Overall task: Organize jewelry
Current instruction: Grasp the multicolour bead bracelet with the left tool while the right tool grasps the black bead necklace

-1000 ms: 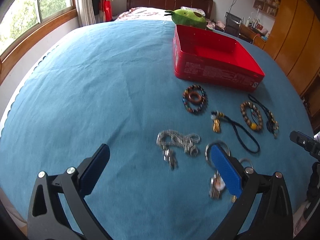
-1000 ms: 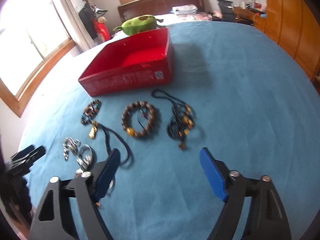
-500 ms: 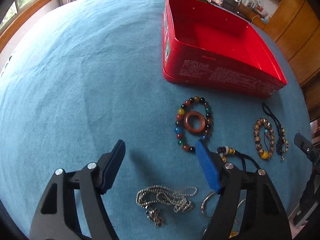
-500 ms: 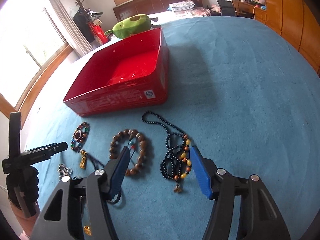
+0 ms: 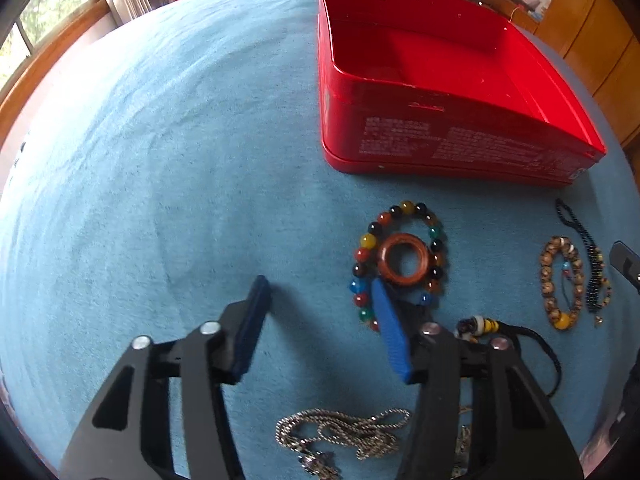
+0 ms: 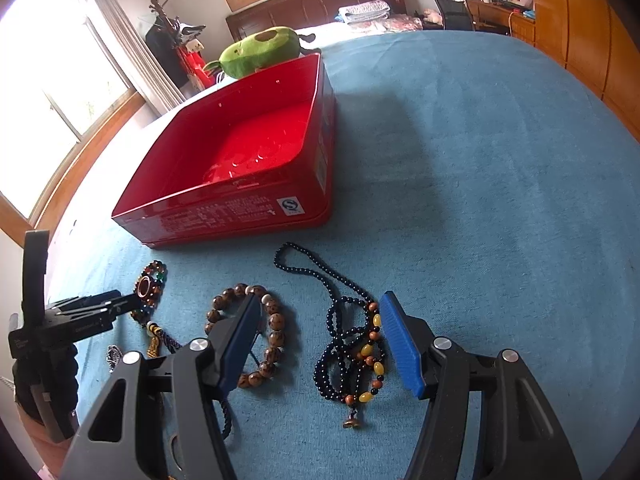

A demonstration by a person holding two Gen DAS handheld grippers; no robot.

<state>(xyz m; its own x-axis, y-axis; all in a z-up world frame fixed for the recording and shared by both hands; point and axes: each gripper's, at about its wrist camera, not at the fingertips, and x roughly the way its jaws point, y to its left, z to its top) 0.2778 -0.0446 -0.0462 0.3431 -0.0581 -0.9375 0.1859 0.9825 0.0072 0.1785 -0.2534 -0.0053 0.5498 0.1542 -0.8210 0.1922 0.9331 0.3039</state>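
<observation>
- The left gripper is pointing down at the blue cloth; its jaws have just been closing, with nothing between them.
- The colorful bead bracelet is lying by its right finger.
- The right gripper is gaping over the black bead necklace, not pinching it.
- The red box is sitting behind the beads.

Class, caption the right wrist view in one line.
Right gripper open above black bead necklace, red tin beyond.
</observation>
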